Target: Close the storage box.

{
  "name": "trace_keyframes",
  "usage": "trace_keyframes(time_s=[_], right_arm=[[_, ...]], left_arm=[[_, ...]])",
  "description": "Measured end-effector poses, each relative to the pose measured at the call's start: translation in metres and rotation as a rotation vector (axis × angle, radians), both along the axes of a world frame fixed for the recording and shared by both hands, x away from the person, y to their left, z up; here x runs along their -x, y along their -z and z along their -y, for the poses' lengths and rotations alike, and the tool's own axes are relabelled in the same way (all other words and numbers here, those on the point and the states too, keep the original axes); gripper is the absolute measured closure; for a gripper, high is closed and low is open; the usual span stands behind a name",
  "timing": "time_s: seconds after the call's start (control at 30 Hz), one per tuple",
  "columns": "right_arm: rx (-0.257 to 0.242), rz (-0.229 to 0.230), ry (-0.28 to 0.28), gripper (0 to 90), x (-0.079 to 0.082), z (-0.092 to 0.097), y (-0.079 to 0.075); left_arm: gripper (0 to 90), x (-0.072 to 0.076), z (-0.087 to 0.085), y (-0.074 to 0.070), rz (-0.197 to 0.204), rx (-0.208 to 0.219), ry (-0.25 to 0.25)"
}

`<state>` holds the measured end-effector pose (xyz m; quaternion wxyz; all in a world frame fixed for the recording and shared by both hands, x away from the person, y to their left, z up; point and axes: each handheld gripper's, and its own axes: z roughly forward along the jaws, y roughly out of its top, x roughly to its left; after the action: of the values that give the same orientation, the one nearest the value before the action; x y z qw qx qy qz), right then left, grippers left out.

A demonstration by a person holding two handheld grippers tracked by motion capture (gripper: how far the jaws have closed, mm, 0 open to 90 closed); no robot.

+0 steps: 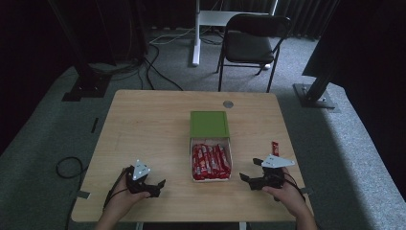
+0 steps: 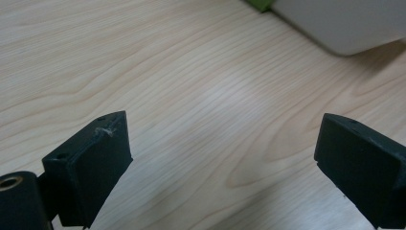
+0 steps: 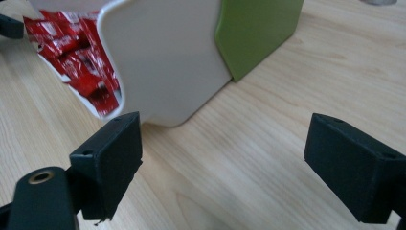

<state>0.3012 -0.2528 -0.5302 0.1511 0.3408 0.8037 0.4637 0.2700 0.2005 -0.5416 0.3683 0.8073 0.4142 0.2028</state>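
Both claws, left (image 1: 155, 186) and right (image 1: 249, 178), rested released on the surface (image 1: 153, 124), flanking the box (image 1: 211, 160) of red packets (image 1: 209, 161), probably ready to reach in.

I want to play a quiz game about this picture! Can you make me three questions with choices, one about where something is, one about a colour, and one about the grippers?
1. Where is the white box of red packets?
A. Between the two grippers
B. On the chair
C. On the floor

2. What colour is the lid slid back over the far part of the box?
A. Blue
B. Green
C. Yellow

3. What are the left gripper and right gripper doing?
A. Both shut on a packet
B. One is holding the lid
C. Both open and holding nothing

Answers:
1. A, the high view shows the box on the table with a gripper on each side.
2. B, the lid is plainly green.
3. C, each gripper view shows jaws wide apart over bare wood.
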Motion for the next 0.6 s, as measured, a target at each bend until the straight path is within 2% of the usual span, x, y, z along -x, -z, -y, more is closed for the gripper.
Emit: trace_keyframes(time_s=[0.23, 0.6], right_arm=[[-0.026, 0.015, -0.023, 12.6, -0.002, -0.007, -0.006], [-0.063, 0.038, -0.062, 12.7, -0.002, -0.015, -0.013]], left_arm=[[5.8, -0.003, 0.018, -0.003, 0.023, 0.012, 0.058], [5.9, -0.008, 0.045, -0.018, 0.071, 0.044, 0.131]])
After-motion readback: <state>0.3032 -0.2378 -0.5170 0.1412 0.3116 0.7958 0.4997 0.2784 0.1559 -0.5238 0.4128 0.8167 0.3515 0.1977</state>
